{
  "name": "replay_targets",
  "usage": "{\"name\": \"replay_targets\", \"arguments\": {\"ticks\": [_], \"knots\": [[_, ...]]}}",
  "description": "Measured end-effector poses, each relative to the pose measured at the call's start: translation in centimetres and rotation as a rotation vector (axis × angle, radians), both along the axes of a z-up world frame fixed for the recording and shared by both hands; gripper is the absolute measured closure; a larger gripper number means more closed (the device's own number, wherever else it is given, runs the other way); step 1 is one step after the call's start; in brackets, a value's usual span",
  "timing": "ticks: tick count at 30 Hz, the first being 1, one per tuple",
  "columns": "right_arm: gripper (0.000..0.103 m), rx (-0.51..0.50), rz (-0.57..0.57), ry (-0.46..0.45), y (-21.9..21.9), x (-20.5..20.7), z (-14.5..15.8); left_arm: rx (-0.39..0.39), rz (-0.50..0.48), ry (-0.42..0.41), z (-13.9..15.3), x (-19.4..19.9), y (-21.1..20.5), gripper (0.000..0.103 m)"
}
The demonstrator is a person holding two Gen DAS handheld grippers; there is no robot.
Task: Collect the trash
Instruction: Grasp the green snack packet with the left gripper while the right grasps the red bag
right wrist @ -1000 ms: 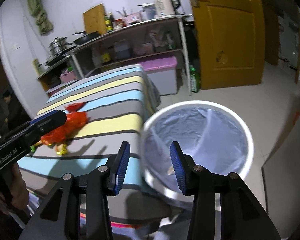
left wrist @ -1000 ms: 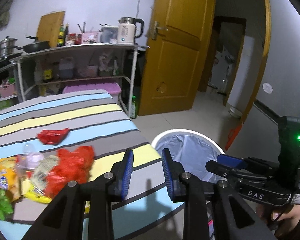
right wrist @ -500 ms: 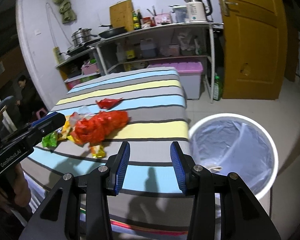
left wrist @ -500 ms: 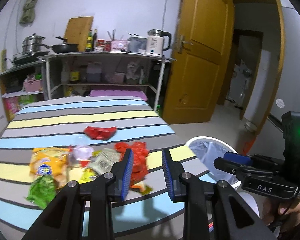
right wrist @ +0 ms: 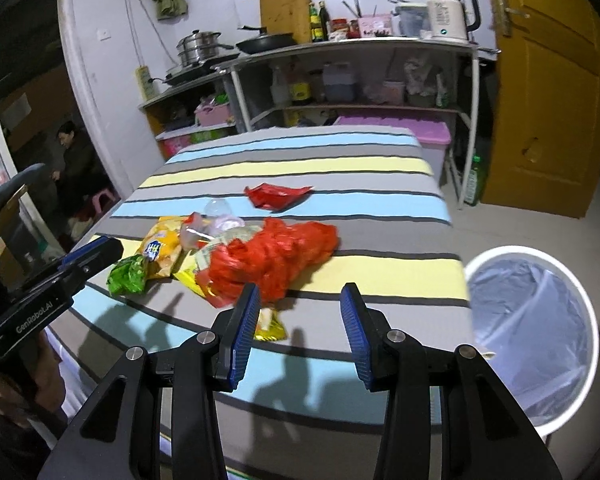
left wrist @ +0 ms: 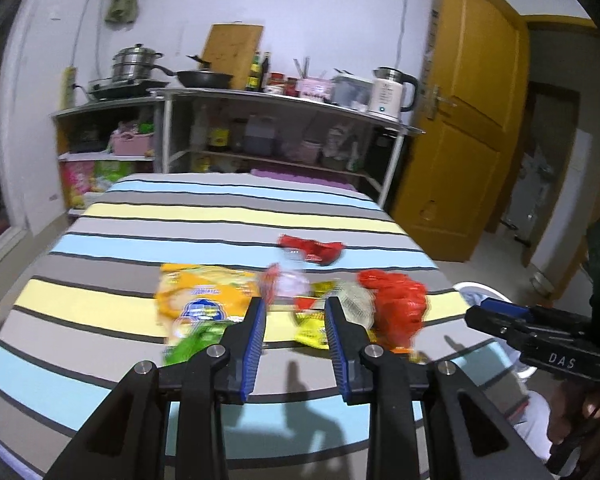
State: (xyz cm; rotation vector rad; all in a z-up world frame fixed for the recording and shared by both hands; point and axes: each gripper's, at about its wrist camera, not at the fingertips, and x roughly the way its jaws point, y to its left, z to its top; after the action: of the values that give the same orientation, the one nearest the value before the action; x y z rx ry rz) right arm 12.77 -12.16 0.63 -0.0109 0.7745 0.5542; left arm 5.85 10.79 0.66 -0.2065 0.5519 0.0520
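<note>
Your left gripper (left wrist: 294, 322) has just widened, empty; your right gripper (right wrist: 298, 320) is parted, empty. Trash pile (right wrist: 236, 252) lies uncollected on the striped table (right wrist: 380, 276); bin (right wrist: 528, 320) beside it. Nearly everything remains.

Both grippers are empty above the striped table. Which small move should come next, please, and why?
Probably bring the right gripper forward and down onto the red plastic bag. Its jaws are open and empty, the bag lies just ahead of them, and the lined bin waits on its right.
</note>
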Motion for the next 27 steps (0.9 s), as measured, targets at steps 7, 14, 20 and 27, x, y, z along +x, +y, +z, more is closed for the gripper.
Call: {"name": "replay_targets", "arguments": {"ticks": [7,14,20,27], "knots": [[0.053,0.049,-0.002,0.023,1.7,1.6,0.0,0.011,0.082,0.023,-1.2,-0.1,3.5,0.060],[0.048,0.043,-0.012,0.055,3.5,3.5,-0.7,0.020,0.094,0.074,-3.1,1.0,4.8,0.053],[0.048,0.011,0.011,0.140,4.5,4.6,-2.8,0.020,0.055,0.126,-4.8,2.2,4.5,0.053],[0.045,0.049,0.013,0.201,4.1,5.0,-3.9,0.020,0.051,0.152,-5.4,2.7,4.4,0.053]]}}
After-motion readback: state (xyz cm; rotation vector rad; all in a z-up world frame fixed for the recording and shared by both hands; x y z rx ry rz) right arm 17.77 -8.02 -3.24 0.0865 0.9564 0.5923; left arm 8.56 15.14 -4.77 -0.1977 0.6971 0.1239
